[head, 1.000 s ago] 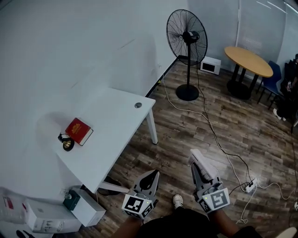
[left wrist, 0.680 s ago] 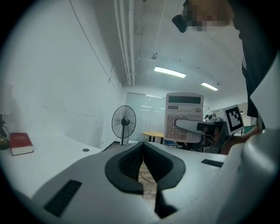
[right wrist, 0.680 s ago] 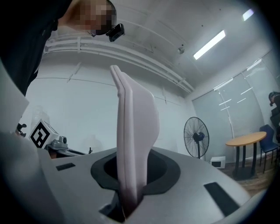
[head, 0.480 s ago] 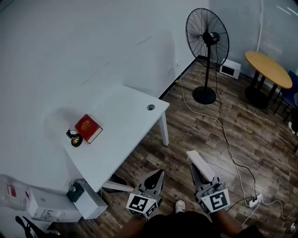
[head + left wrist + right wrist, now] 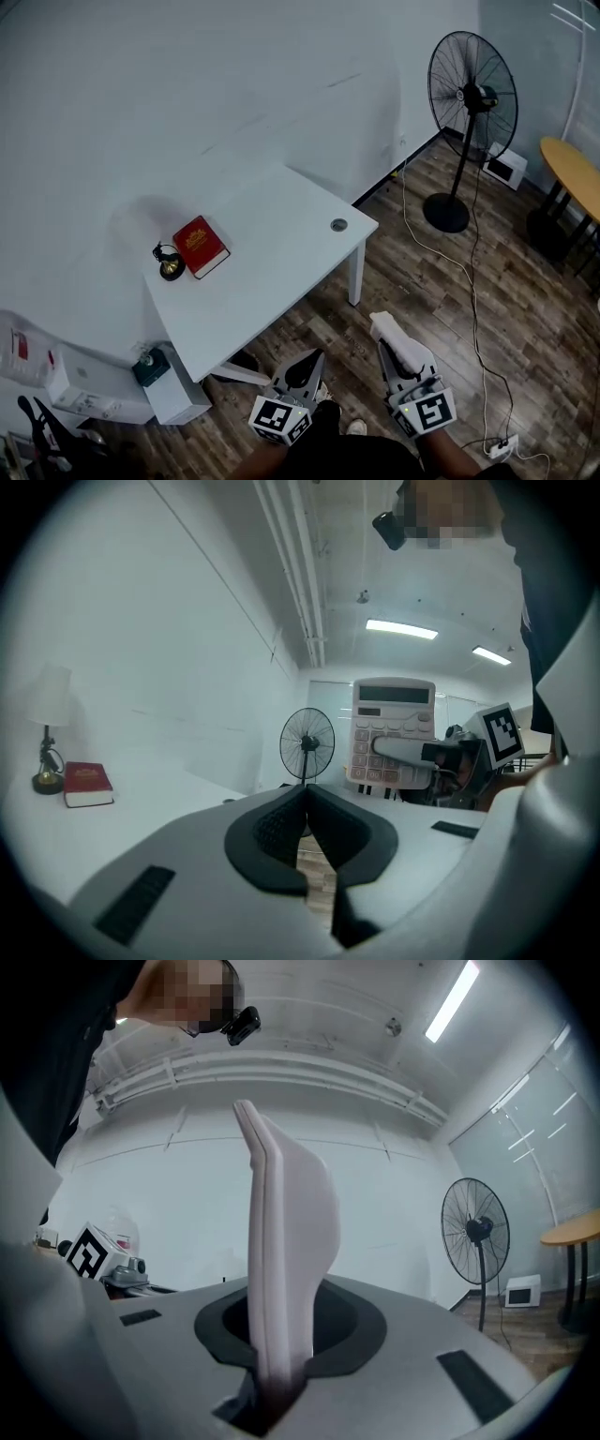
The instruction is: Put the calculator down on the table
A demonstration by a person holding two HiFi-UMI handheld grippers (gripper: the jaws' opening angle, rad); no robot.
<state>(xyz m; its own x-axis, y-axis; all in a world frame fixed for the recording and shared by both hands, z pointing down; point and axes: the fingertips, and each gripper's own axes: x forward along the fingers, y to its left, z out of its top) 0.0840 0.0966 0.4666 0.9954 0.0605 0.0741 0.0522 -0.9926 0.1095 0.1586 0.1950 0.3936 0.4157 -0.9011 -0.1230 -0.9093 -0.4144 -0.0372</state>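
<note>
Right tongs (image 5: 398,361) grip calculator (image 5: 389,330) (clear of table (image 5: 281,272)); left tongs (image 5: 309,356) closed, empty.

Office room: white desk (image 5: 272,272), pedestal fan (image 5: 472,94), round table (image 5: 572,169).

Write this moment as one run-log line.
right gripper: shut on white plastic calculator | left gripper: shut, empty | white rectangular table: calculator not yet on it

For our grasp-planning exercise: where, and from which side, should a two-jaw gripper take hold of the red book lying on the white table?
Probably the long edge away from the lamp, approached from the bare side of the table. The red book lies flat, and the lamp crowds its other side. The jaws would have to pinch across its thickness at that free edge.
</note>
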